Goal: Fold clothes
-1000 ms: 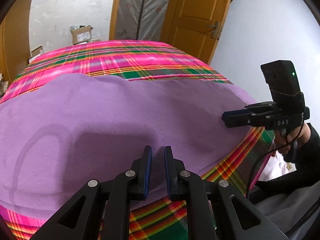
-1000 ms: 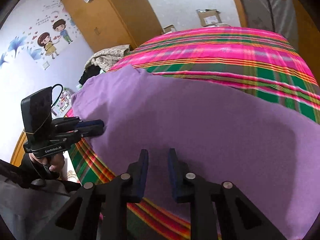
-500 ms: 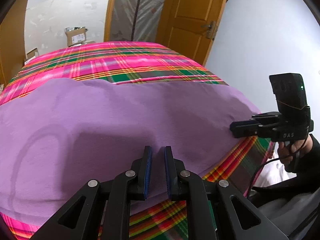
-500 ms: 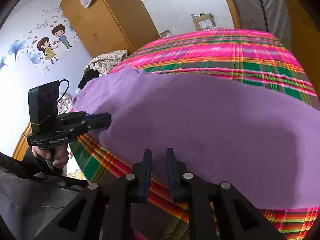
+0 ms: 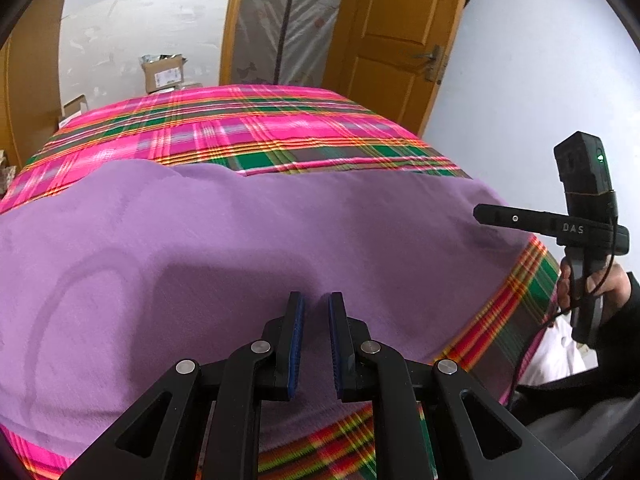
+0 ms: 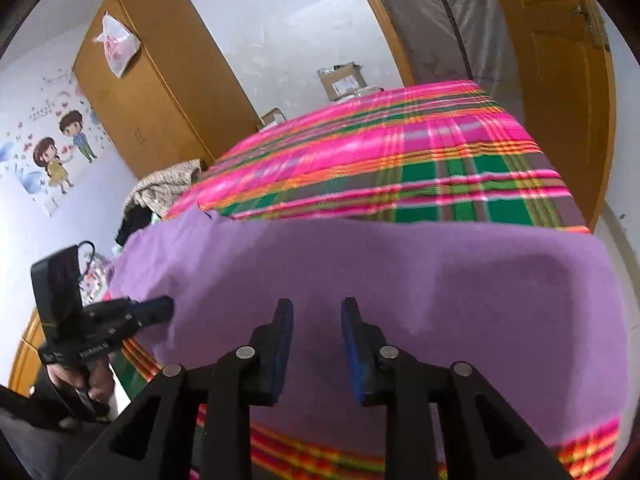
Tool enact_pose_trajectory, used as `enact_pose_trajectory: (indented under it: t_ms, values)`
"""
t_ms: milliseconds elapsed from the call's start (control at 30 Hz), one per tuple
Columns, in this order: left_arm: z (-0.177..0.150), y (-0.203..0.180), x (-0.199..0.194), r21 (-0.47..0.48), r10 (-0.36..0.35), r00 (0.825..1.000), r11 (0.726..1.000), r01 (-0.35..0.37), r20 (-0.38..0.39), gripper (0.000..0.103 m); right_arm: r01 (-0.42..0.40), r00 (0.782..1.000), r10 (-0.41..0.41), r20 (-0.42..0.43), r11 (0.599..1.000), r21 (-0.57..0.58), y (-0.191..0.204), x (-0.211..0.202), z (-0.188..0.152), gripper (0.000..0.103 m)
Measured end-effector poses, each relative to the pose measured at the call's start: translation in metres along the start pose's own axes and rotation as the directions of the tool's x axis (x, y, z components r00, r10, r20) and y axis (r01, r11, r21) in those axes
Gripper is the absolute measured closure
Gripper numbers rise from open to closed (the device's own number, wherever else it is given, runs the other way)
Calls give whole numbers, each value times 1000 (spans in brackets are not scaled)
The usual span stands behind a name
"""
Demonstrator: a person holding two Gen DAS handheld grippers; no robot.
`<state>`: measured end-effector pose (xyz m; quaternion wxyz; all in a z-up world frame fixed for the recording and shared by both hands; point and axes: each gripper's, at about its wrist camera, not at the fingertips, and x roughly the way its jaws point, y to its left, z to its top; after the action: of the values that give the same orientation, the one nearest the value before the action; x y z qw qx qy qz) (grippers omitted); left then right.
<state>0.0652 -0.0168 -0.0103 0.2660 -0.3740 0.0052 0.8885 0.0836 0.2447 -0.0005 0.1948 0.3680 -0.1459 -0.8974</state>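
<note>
behind the bed rise an orange wooden door (image 5: 400, 36) and a wardrobe (image 6: 160, 80), with cartoon stickers (image 6: 60, 148) on the pale wall. plaid bedcover (image 5: 248, 128) gives a broad flat place for folding; across its near half the purple garment (image 5: 240, 232) lies spread smooth, near hem by the bed edge, perhaps one fold deep, which i cannot tell. left gripper (image 5: 316, 340) hovers over that hem with pads a narrow gap apart, holding nothing; right gripper (image 6: 316, 344) stands wider apart, also empty. its body reads "das"; the left's label is too blurred.
</note>
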Motion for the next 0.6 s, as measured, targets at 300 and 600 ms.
enact_pose_trajectory:
  t_ms: [300,600]
  values:
    - [1,11,4,-39,10,1000,999,-10,5,90,6,1000,-5,-12,997,72,-5,33,31,82]
    - [0,18,6,-69,-7,1000,998,8,12,90,83,994,-78,-72,995,63,-11,63,47,87]
